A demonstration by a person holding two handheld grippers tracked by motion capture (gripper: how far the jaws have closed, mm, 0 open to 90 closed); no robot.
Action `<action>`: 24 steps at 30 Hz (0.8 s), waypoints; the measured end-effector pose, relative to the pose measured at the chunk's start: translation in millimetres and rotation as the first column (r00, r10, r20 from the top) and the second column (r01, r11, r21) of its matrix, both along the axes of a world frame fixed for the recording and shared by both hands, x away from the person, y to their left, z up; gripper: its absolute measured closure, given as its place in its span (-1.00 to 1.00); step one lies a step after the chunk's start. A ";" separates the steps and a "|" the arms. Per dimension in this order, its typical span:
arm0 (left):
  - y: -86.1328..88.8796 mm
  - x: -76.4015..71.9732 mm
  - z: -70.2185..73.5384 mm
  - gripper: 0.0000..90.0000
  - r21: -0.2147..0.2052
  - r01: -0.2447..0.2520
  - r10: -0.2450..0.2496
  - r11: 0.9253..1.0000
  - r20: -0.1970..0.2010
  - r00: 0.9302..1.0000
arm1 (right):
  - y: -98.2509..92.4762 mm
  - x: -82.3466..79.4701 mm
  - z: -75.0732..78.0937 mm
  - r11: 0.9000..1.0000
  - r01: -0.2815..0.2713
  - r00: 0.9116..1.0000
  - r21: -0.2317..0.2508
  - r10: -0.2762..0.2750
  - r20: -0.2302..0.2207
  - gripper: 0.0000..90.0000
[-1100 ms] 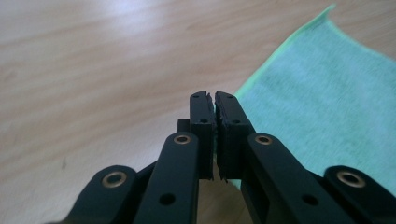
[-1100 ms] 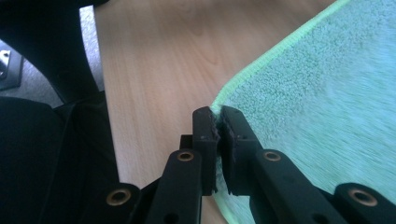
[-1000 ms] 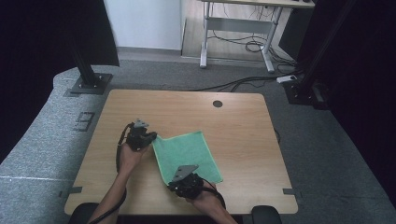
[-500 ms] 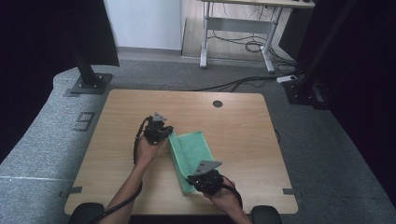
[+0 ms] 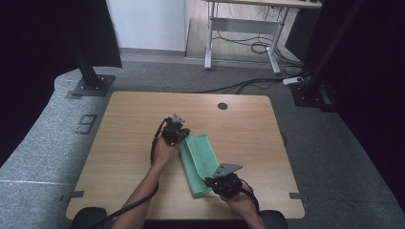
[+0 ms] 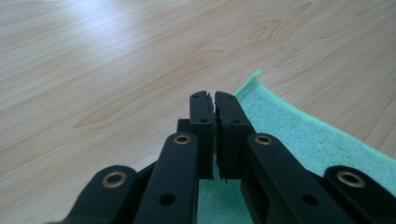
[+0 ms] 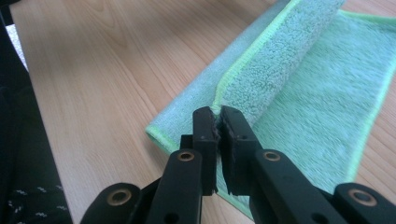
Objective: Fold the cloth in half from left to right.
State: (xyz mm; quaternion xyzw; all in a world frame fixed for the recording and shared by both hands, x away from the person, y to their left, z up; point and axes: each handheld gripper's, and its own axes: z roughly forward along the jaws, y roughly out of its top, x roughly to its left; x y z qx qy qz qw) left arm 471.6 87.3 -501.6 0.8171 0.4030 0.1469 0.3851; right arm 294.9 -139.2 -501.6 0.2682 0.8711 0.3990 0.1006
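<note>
Item: green microfibre cloth [image 5: 198, 162], lying on the wooden table [image 5: 119, 143], right of centre and towards the person's edge.
Condition of cloth: partly folded; one long edge is lifted and carried over the rest, forming a raised roll along the strip, plain in the right gripper view [image 7: 280, 70]. A flat single layer lies beside the roll on its far side.
Left gripper [image 5: 175, 136]: at the far end of the cloth, jaws drawn together. In the left gripper view [image 6: 214, 100] the pads meet with barely a slit; the cloth's corner lies just beside and beneath them, and a thin edge seems pinched there, though the slit is too narrow to be sure.
Right gripper [image 5: 220, 183]: at the near end of the cloth, jaws clamped on the lighter green hem, where the lifted layer rises from the pads [image 7: 219, 116].
Hands: each forearm enters from the bottom of the high view, one to each end of the cloth.
Work done: the edge is picked up at both ends and brought across, by my reading roughly halfway over.
Work left: lay the carried edge down on the opposite edge, align the hems, let go, flatten. Any further fold is not begun.
Surroundings: desk legs and cables on the floor beyond the table.
</note>
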 end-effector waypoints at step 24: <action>-36.4 16.4 -16.7 0.85 0.044 0.026 -0.026 0.999 -0.001 1.000 | -28.3 9.8 -17.3 0.995 0.092 0.995 -0.038 -0.093 -0.021 0.85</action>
